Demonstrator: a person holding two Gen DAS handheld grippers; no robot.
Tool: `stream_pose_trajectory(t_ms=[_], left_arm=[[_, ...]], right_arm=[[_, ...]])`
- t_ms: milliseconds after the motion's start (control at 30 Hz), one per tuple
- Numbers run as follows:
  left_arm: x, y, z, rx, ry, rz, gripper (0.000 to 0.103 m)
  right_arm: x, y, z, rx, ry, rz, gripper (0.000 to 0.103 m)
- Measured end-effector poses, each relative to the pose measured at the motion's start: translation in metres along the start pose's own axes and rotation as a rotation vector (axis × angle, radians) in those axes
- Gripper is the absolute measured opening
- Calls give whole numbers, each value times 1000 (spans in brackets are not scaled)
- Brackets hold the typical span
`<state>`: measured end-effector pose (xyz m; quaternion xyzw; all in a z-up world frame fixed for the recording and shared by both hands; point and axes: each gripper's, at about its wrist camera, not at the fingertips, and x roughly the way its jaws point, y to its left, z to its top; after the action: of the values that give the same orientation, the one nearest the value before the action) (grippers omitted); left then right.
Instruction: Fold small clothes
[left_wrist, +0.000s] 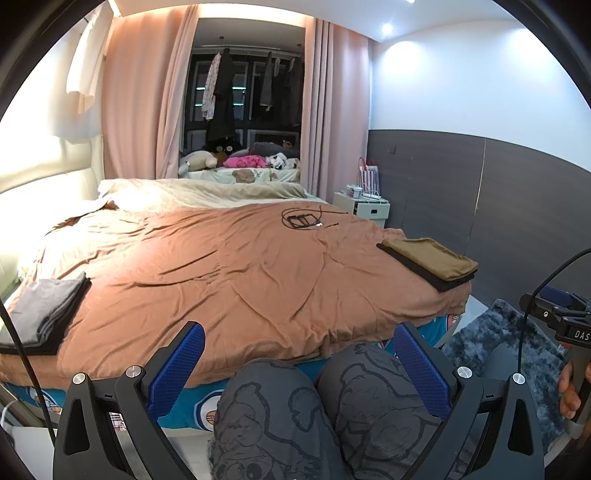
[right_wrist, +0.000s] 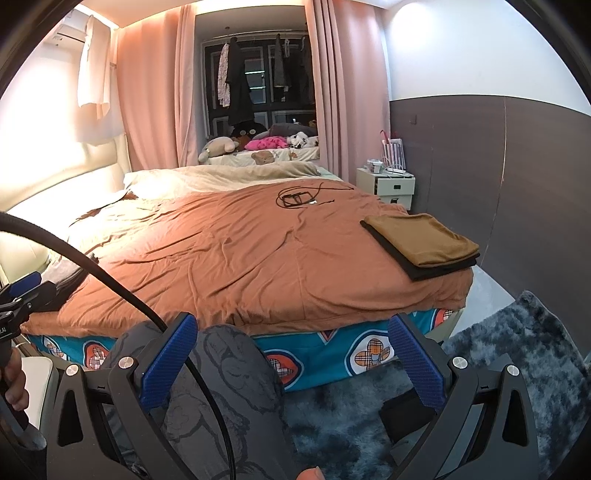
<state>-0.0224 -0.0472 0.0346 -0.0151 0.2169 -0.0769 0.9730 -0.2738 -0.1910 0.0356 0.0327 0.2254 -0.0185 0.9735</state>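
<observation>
L gripper (left_wrist: 299, 363) & R gripper (right_wrist: 293, 356) both wide open, empty, low over person's knees (left_wrist: 325, 406) at bed's near edge. Grey/black stack (left_wrist: 42, 312) at near-left corner, nearer L. Brown/black stack (right_wrist: 423, 240) at right edge, long axis running away, nearer R.

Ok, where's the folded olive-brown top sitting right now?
The folded olive-brown top lies on a folded black garment at the near right corner of the brown bedspread, in both wrist views, nearer than the coiled black cable.

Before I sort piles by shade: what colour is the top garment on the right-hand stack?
Olive-brown top garment, over a black one; clearest in the right wrist view.
</observation>
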Motion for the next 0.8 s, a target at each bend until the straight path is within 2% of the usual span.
stream_pose_trajectory(t_ms=[800], left_arm=[[-1, 0, -5, -11, 2, 1, 103]], right_arm=[[3, 1, 1, -10, 10, 0, 103]])
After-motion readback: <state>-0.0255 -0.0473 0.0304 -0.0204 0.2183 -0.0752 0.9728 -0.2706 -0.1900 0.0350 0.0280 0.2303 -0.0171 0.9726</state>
